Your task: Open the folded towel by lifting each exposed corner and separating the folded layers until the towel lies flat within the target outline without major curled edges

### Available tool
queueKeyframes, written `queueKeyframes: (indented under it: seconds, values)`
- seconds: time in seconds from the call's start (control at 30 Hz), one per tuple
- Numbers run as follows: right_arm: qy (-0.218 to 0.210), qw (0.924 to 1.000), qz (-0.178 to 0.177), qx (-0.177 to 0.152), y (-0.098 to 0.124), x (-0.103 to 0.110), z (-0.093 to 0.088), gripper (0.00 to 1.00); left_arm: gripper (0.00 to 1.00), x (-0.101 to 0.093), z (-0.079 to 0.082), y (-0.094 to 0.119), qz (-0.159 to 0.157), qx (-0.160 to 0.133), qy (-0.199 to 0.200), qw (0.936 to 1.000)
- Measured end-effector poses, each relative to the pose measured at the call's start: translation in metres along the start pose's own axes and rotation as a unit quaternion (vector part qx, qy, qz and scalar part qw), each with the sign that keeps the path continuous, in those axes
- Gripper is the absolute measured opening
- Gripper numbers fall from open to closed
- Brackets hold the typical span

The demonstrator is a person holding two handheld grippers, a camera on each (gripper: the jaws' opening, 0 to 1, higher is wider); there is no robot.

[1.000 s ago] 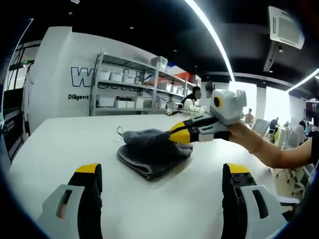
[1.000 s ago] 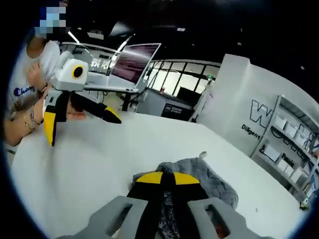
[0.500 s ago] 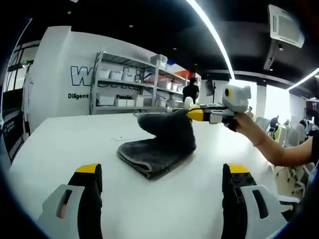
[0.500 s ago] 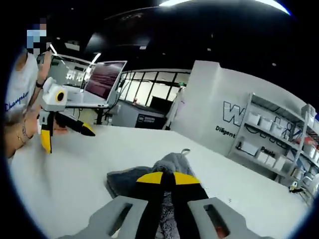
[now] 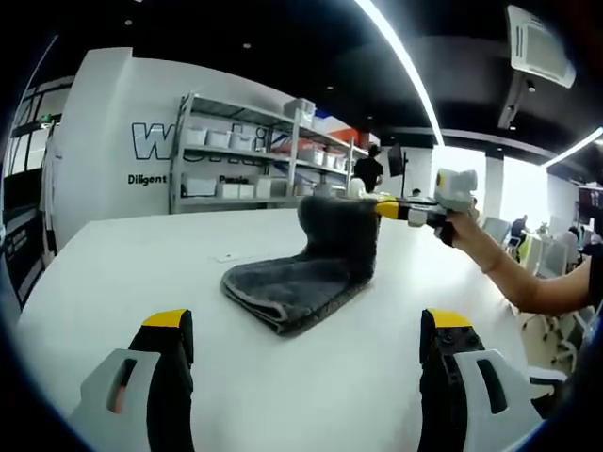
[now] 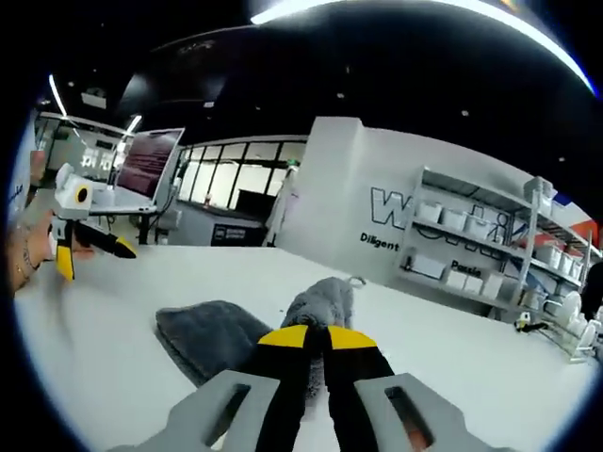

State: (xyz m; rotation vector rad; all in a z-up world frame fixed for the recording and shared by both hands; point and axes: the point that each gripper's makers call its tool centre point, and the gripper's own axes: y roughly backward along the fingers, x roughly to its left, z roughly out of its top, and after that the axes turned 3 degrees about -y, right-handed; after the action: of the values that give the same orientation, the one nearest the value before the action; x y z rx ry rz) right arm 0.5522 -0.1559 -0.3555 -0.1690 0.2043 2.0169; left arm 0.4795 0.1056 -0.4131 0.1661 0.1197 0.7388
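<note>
A dark grey towel [image 5: 301, 268] lies folded on the white table [image 5: 141, 273], its upper layer pulled up into a standing flap [image 5: 341, 235]. My right gripper [image 5: 384, 208], held by a person's hand, is shut on the top edge of that flap. In the right gripper view my right gripper [image 6: 317, 337] has its yellow-tipped jaws closed on the towel [image 6: 212, 330], whose raised part [image 6: 320, 301] rises just ahead of the tips. My left gripper [image 5: 306, 325] stands open near the table's front with nothing between its jaws. It appears far off as the left gripper [image 6: 80, 247] in the right gripper view.
Metal shelving [image 5: 245, 160] with white boxes stands behind the table against a white wall. The person's forearm [image 5: 528, 282] reaches in from the right. A monitor [image 6: 146, 160] and desks sit in the background of the right gripper view.
My right gripper has carried the towel's upper layer higher and further right, so the flap now stands more upright. The left gripper has stayed where it was.
</note>
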Motion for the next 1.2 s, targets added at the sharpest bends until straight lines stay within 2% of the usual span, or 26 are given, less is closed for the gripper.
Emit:
queueKeyframes:
  seconds: [0.2, 0.3, 0.33, 0.5, 0.57, 0.87, 0.93, 1.0, 1.1, 1.2]
  values:
    - [-0.016, 0.9985, -0.045, 0.024, 0.016, -0.037, -0.029, 0.02, 0.99, 0.000, -0.001, 0.000, 0.001, 0.004, 0.000, 1.0000]
    - [-0.022, 0.9965, -0.064, 0.050, 0.024, -0.053, -0.052, 0.02, 0.99, -0.001, -0.001, -0.001, 0.000, 0.004, -0.003, 1.0000]
    - [-0.023, 0.9962, -0.065, 0.053, 0.025, -0.054, -0.055, 0.02, 0.99, -0.001, -0.001, -0.001, -0.001, 0.005, -0.002, 1.0000]
    - [-0.039, 0.9915, -0.071, 0.101, 0.034, -0.068, -0.095, 0.02, 0.99, -0.001, -0.003, -0.001, 0.000, 0.008, -0.003, 1.0000]
    - [-0.053, 0.9895, -0.063, 0.119, 0.034, -0.069, -0.109, 0.02, 0.99, -0.001, -0.003, -0.002, 0.000, 0.008, -0.003, 1.0000]
    - [-0.083, 0.9804, -0.063, 0.168, 0.038, -0.076, -0.150, 0.04, 0.99, -0.002, -0.008, -0.004, -0.003, 0.019, -0.009, 0.9998]
    - [-0.098, 0.9786, -0.066, 0.169, 0.040, -0.077, -0.152, 0.05, 0.99, -0.001, -0.009, -0.005, -0.004, 0.021, -0.009, 0.9997]
    - [-0.102, 0.9778, -0.069, 0.170, 0.045, -0.078, -0.148, 0.11, 0.99, -0.001, -0.009, -0.005, -0.004, 0.021, -0.010, 0.9997]
    - [-0.072, 0.9761, -0.090, 0.184, 0.055, -0.084, -0.138, 0.30, 0.99, -0.001, -0.009, -0.005, -0.004, 0.020, -0.009, 0.9998]
    - [-0.055, 0.9788, -0.075, 0.183, 0.059, -0.074, -0.122, 0.34, 0.99, 0.000, -0.008, -0.004, -0.005, 0.017, -0.009, 0.9998]
